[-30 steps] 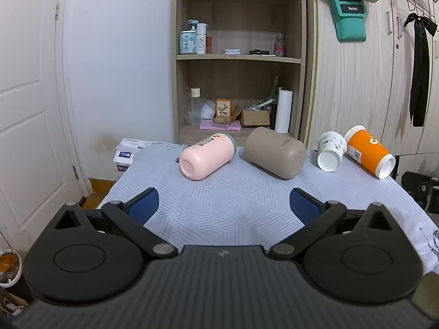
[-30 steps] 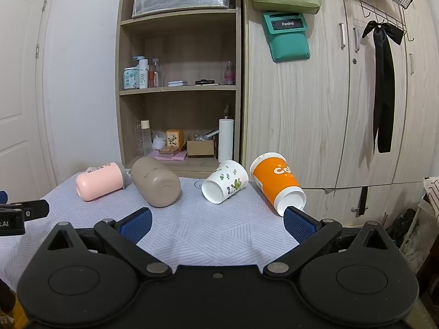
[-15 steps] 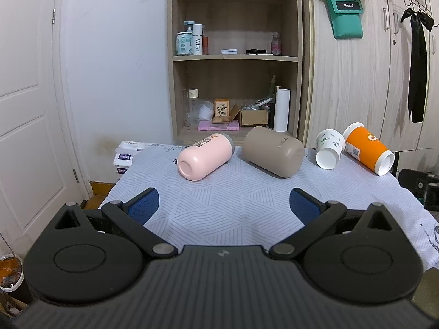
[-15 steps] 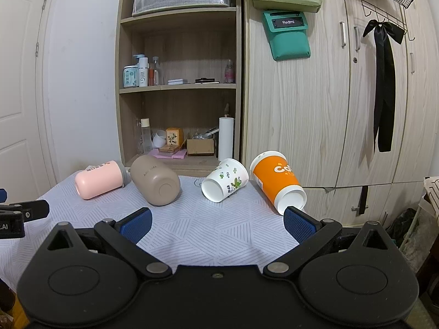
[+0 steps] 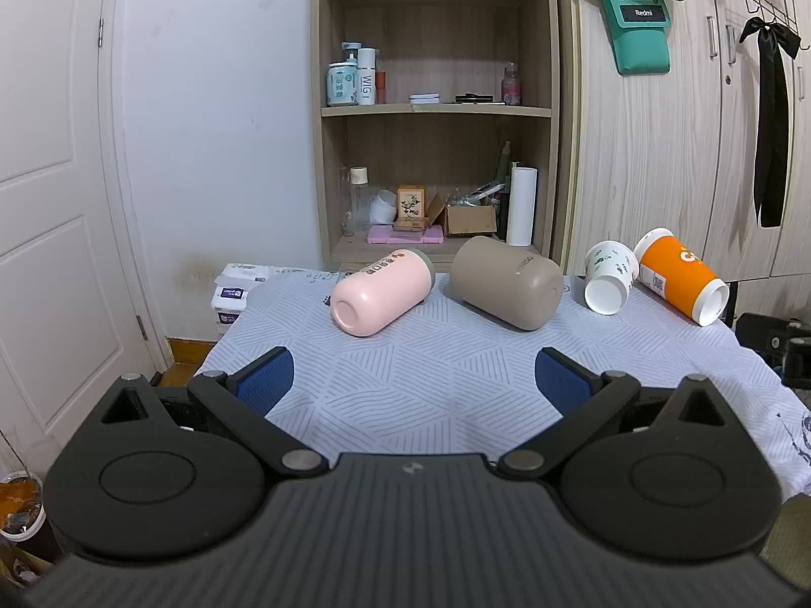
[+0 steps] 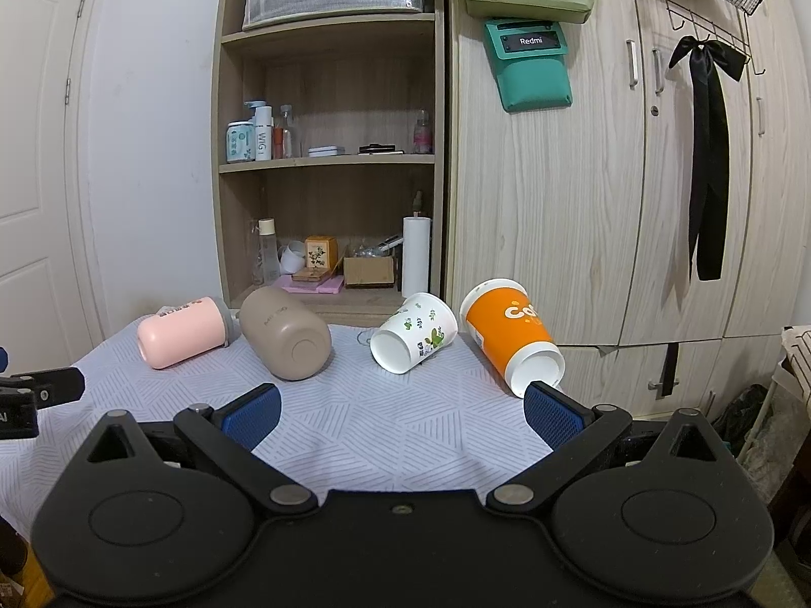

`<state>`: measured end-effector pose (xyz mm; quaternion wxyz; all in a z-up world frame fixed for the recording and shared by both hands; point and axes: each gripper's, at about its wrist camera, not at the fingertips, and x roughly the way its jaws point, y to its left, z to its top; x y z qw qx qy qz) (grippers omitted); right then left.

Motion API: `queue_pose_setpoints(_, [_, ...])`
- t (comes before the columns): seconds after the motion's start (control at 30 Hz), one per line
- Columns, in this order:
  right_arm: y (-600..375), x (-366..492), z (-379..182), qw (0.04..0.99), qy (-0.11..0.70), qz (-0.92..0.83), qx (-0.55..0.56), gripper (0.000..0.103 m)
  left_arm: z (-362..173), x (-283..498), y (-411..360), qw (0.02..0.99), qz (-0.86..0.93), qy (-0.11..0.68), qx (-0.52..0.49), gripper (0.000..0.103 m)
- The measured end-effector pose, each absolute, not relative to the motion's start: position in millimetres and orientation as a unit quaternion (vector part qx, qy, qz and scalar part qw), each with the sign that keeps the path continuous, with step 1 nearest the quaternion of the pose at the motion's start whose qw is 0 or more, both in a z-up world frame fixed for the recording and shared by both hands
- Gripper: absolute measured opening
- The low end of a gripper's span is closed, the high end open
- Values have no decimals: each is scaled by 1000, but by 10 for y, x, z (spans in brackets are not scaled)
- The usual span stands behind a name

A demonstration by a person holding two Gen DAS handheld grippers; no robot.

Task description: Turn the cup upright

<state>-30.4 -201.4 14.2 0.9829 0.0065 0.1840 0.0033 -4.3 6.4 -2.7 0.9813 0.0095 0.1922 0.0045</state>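
Several cups lie on their sides in a row on the patterned tablecloth (image 5: pixel 431 380): a pink cup (image 5: pixel 380 291), a taupe cup (image 5: pixel 507 289), a white floral paper cup (image 5: pixel 611 276) and an orange paper cup (image 5: pixel 679 276). The right wrist view shows the same pink cup (image 6: pixel 182 332), taupe cup (image 6: pixel 284 332), floral cup (image 6: pixel 413 332) and orange cup (image 6: pixel 512 334). My left gripper (image 5: pixel 413 380) is open and empty, short of the pink and taupe cups. My right gripper (image 6: pixel 400 413) is open and empty, short of the floral cup.
A wooden shelf unit (image 5: pixel 436 116) with bottles and boxes stands behind the table, wardrobe doors (image 6: pixel 633 177) to its right. A white door (image 5: pixel 50 202) is at the left. Tissue packs (image 5: pixel 230 294) lie at the table's far left corner. The table's right edge drops off near the orange cup.
The left gripper has drawn back and tilted up slightly, so the cups sit a little lower and smaller in its view. The right view barely shifts. Both stay open; the cups have not moved.
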Motion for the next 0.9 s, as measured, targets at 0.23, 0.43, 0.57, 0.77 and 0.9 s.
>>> queue_pose_setpoints(0.23, [-1995,-302,150,983,185,3,6,103,-29,-43,70,981,4,192,9,103])
queue_pose_setpoints(0.43, [-1997,-303,149,983,185,3,6,103,-25,-44,68,981,4,191,9,103])
queue_pose_setpoints(0.57, [-1992,-305,149,983,185,3,6,103,-23,-44,66,981,4,192,10,103])
queue_pose_setpoints(0.77, [-1993,-307,150,982,186,3,5,103,-27,-46,64,981,5,192,10,103])
queue_pose_setpoints(0.9, [-1997,-316,140,982,187,3,5,103,-28,-45,67,981,4,191,10,103])
